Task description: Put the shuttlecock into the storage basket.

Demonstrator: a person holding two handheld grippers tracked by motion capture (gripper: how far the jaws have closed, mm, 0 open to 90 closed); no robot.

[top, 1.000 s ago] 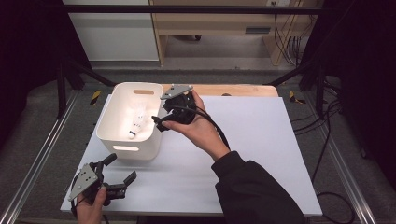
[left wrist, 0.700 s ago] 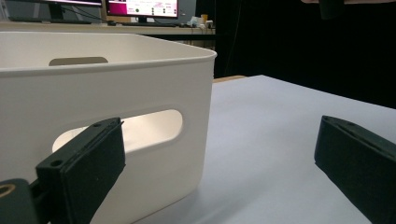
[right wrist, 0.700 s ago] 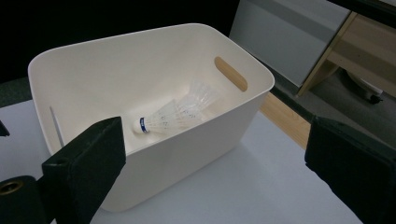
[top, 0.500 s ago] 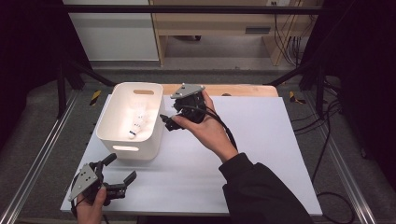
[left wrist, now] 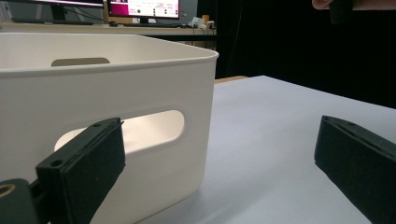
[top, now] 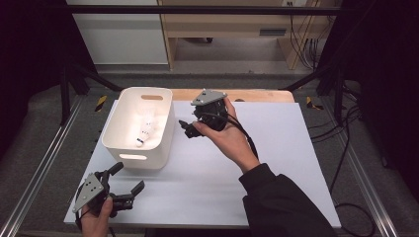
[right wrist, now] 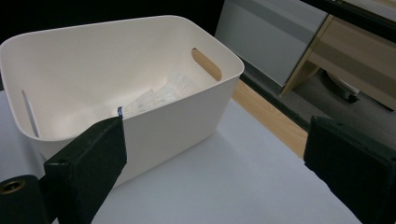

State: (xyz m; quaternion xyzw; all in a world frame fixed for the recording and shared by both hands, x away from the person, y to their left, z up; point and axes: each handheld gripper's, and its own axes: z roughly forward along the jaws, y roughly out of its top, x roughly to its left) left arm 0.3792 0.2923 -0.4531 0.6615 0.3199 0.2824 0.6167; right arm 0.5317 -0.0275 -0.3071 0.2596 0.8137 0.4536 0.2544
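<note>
A white plastic bin [top: 153, 159] with slotted handles stands on the left half of the white table. White shuttlecocks [top: 144, 131] lie on its floor, also seen as shuttlecocks [right wrist: 159, 98] in the right gripper view. My right gripper [top: 186, 128] is held in the air just right of the bin's rim, open and empty, with its jaws pointing at the bin [right wrist: 187, 112]. At the table's near left corner my left gripper [top: 129, 177] rests low, open and empty. Its jaws face the bin's near wall [left wrist: 140, 93], and the left gripper [left wrist: 215, 172] holds nothing.
The white tabletop [top: 281, 148] stretches bare to the right of the bin. A wooden strip [top: 257, 95] runs along its far edge. Metal rails flank both sides, and cables [top: 346, 128] hang at the right. Monitors [left wrist: 140, 7] glow behind the bin.
My right gripper has drawn away to the right, from over the bin's right rim to the air beside it. The left gripper has stayed put.
</note>
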